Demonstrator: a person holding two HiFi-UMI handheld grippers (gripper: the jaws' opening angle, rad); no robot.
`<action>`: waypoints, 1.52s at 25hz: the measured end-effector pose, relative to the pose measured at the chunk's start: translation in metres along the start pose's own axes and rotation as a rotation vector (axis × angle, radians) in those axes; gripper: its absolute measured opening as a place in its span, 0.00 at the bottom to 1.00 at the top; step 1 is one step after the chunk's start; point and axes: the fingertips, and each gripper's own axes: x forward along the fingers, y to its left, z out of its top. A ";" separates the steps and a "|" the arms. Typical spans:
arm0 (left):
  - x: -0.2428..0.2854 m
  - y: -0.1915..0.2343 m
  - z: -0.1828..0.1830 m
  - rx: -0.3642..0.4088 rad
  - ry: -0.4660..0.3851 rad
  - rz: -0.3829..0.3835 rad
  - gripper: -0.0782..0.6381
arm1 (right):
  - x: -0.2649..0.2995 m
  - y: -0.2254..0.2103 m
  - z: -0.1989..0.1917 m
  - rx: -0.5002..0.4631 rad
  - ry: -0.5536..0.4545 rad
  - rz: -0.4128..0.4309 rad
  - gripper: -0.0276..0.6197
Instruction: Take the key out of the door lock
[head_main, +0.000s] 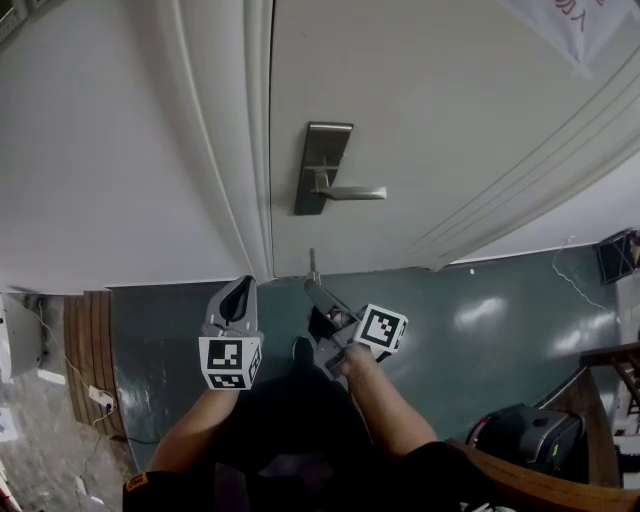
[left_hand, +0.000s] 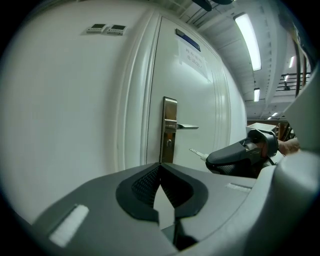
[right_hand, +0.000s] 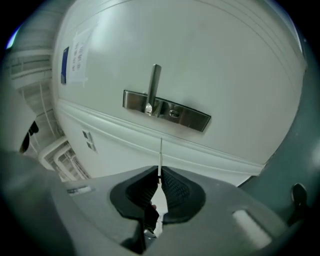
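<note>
The right gripper (right_hand: 160, 176) has its jaws pinched on the key (right_hand: 160, 155). The thin blade sticks straight out ahead of the pads, free in the air, pointing toward the lock plate (right_hand: 167, 111) without touching it. The keyhole in that plate looks empty. The left gripper (left_hand: 160, 167) has its jaws closed together with nothing between them, and is held near the right one. Beyond both stands the white door (head_main: 420, 100) with its handle (head_main: 355, 193). By the look of it the key is already out of the lock, so at most it remains to carry it away
</note>
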 end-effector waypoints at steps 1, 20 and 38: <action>-0.009 0.001 -0.007 -0.003 0.007 -0.009 0.13 | -0.007 0.000 -0.011 -0.025 -0.003 -0.025 0.06; -0.244 0.030 -0.078 -0.001 0.035 -0.238 0.13 | -0.091 0.064 -0.259 -0.345 -0.129 -0.355 0.06; -0.325 -0.077 -0.095 0.048 0.066 -0.421 0.13 | -0.218 0.086 -0.328 -0.431 -0.204 -0.495 0.06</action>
